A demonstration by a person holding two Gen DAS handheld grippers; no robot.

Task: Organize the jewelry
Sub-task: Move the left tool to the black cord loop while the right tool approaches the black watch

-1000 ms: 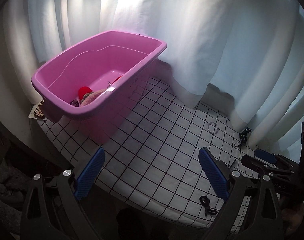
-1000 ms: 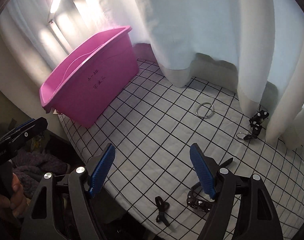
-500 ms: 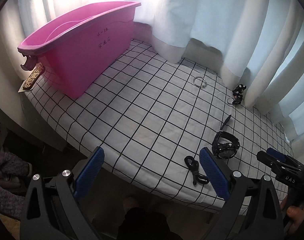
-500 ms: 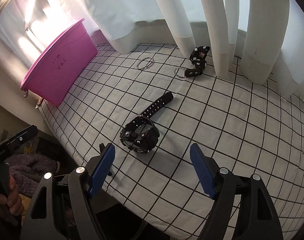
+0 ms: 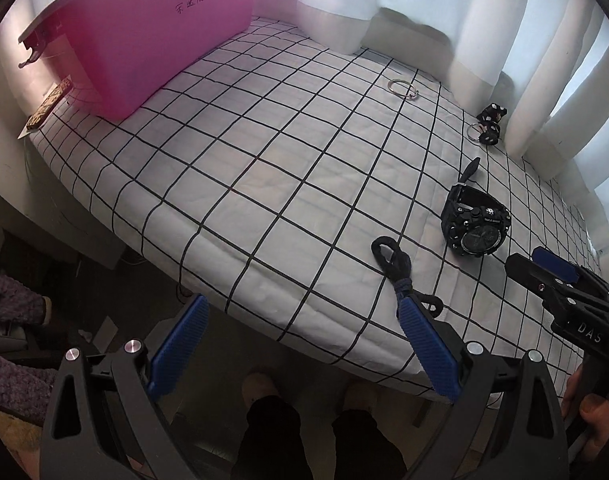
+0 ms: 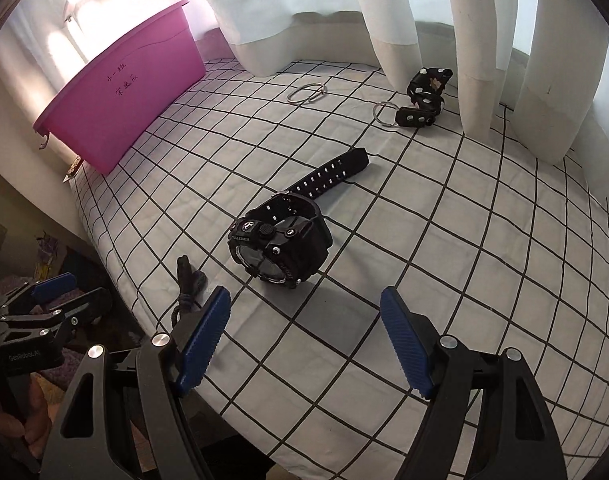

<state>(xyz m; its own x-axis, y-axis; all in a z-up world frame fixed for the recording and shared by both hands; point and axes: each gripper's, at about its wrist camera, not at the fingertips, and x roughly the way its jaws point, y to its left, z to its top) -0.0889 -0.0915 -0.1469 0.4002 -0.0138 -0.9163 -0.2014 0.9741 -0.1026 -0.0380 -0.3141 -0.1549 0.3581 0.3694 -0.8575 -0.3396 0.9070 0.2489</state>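
right gripper (image 6: 304, 344) released, now nearer watch (image 6: 278, 246) | left gripper (image 5: 300, 350) released, nearer cord (image 5: 394, 266)

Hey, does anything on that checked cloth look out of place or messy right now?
Nothing looks damaged or spilled. The jewelry is just scattered: the black watch lies tilted with its strap unbuckled, and a black cord lies near the cloth's front edge.
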